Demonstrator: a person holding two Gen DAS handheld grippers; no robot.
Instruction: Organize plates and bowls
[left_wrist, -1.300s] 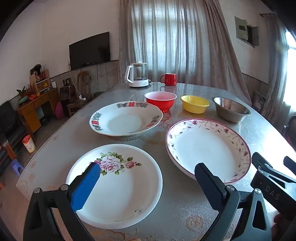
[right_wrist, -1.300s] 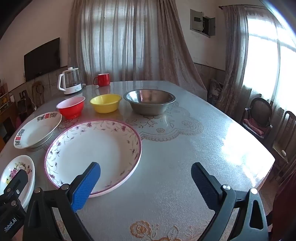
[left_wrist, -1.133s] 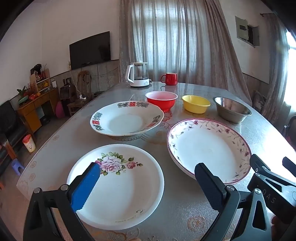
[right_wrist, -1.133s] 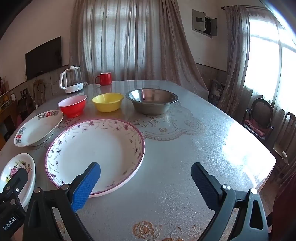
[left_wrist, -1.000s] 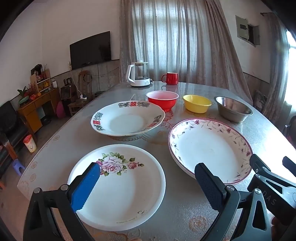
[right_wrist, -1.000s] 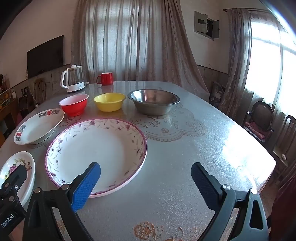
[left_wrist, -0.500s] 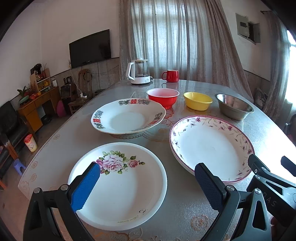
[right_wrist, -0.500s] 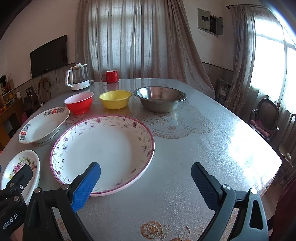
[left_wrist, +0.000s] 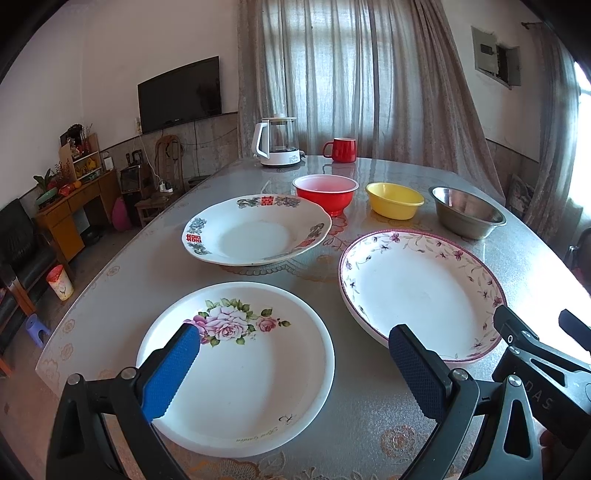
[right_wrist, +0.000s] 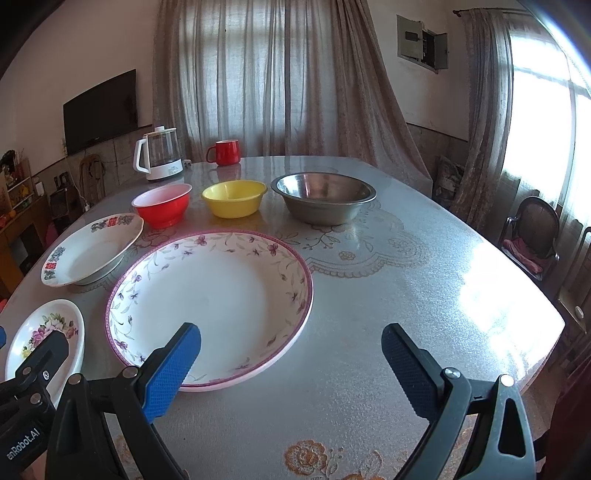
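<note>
Fingers (left_wrist: 173, 373) hide rose plate's (left_wrist: 236, 365) near rim.

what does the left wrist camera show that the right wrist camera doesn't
Only the left wrist view shows the whole rose plate, under the open left gripper, plus the wooden cabinet. Only the right wrist view shows the bright window and a chair beside the table. Both show the purple-rimmed plate, the red bowl, yellow bowl, steel bowl, kettle and mug.
</note>
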